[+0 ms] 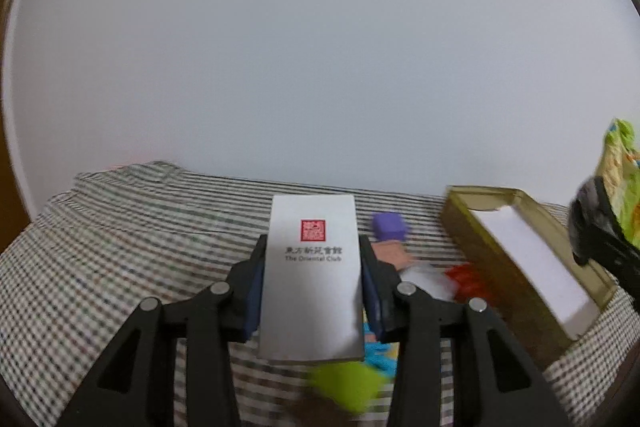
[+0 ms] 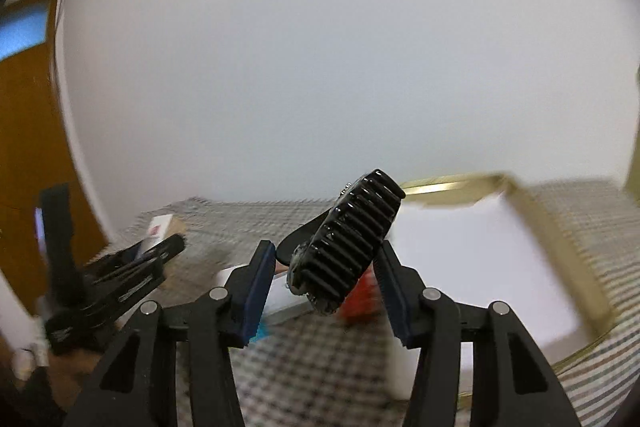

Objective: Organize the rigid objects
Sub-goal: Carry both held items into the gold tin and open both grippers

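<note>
My left gripper [image 1: 312,291] is shut on a white box printed "The Oriental Club" [image 1: 312,279] and holds it above the checked cloth [image 1: 120,247]. An open gold box with a white floor [image 1: 528,255] lies to its right. In the right wrist view my right gripper [image 2: 326,281] has its jaws wide apart, and a black ribbed object [image 2: 348,247] hangs tilted between them, touching the right pad; whether it is clamped is unclear. The gold box [image 2: 560,255] lies just beyond and to the right. The left gripper [image 2: 120,279] with the white box [image 2: 158,227] shows at the left.
Small toys lie on the cloth: a purple block [image 1: 387,225], a red piece [image 1: 466,279], a green piece [image 1: 344,385] and a blue piece [image 1: 380,355]. A green snack bag [image 1: 620,179] sits at the far right. A white wall [image 1: 320,47] stands behind. A brown door [image 2: 28,147] is at the left.
</note>
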{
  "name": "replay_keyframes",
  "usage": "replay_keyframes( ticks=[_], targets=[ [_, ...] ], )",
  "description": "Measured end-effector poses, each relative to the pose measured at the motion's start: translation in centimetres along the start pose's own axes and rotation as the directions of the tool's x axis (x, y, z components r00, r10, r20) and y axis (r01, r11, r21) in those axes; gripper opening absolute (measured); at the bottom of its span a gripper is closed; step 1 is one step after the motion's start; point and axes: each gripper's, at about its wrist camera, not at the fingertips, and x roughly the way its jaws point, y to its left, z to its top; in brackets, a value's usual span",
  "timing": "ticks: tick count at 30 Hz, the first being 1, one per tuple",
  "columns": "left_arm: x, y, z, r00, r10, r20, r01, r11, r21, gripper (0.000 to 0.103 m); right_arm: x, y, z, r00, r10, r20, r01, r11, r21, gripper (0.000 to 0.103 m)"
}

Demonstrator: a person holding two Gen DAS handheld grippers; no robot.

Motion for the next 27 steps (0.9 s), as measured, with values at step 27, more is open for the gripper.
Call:
replay_keyframes(
  ticks=[27],
  targets=[
    [4.6,-19.6,-0.9,0.964,-0.208,-0.162,0.233,0.961,0.147,0.040,2.7,-13.1,-2.1,0.938,-0.268,-0.222,0.255,0.963,-0.083,0.054]
  ],
)
